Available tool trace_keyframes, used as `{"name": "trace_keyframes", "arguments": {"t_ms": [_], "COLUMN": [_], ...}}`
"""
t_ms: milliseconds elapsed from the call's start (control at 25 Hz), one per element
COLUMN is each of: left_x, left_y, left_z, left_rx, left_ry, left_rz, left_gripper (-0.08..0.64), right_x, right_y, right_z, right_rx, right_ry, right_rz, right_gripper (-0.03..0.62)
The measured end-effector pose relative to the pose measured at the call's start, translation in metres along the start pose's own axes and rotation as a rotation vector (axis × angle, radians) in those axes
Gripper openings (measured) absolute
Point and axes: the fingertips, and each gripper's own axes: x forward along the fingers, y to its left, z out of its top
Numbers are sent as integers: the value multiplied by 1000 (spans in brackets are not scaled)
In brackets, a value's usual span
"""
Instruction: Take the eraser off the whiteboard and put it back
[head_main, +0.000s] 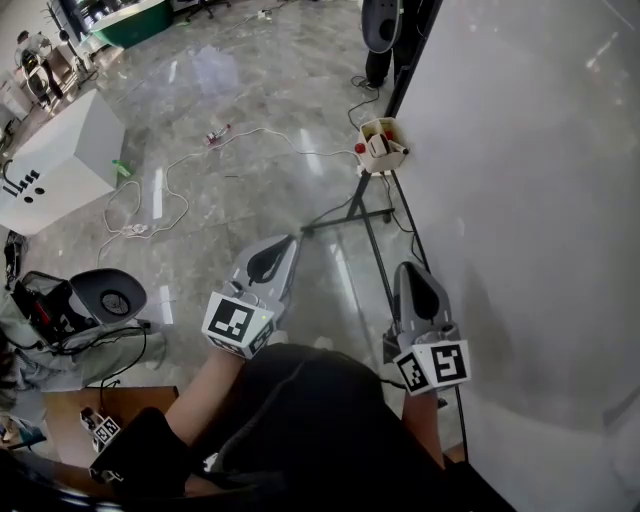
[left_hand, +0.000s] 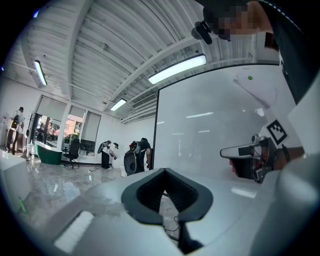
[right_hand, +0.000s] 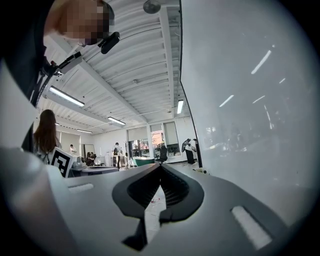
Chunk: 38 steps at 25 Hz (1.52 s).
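The whiteboard (head_main: 530, 200) fills the right of the head view, standing upright on a black frame. At its left edge hangs a small beige holder (head_main: 381, 146) with red-capped items and a white block that may be the eraser; I cannot tell for sure. My left gripper (head_main: 290, 241) is held level over the floor, left of the board, jaws shut and empty. My right gripper (head_main: 408, 268) is close beside the board's edge, also shut and empty. In the left gripper view the shut jaws (left_hand: 165, 170) face the whiteboard (left_hand: 200, 125). The right gripper view shows shut jaws (right_hand: 160, 165) along the whiteboard (right_hand: 250, 100).
White cables (head_main: 170, 190) trail over the glossy floor. A white box-like table (head_main: 60, 160) stands at the left, with grey gear (head_main: 105, 295) below it. The board's black stand legs (head_main: 350, 215) spread in front. People stand far back in the room (left_hand: 107, 152).
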Motion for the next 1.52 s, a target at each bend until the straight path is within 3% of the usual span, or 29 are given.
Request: {"name": "trace_keyframes", "arguments": {"t_ms": [520, 760, 1120, 1520], "left_x": [-11, -5, 32, 124], "left_y": [-19, -17, 1, 46], "left_z": [-9, -14, -34, -23], "left_rx": [26, 21, -13, -3], "left_ry": [0, 13, 35, 30], "left_rz": [90, 89, 33, -93], "left_gripper": [3, 3, 3, 3], "right_x": [-20, -12, 15, 82], "right_y": [-13, -18, -29, -69], "right_z": [-9, -13, -24, -8], "right_rx": [4, 0, -6, -24], "right_ry": [21, 36, 60, 31], "right_rz": [98, 107, 61, -50], "right_gripper": [9, 9, 9, 9]}}
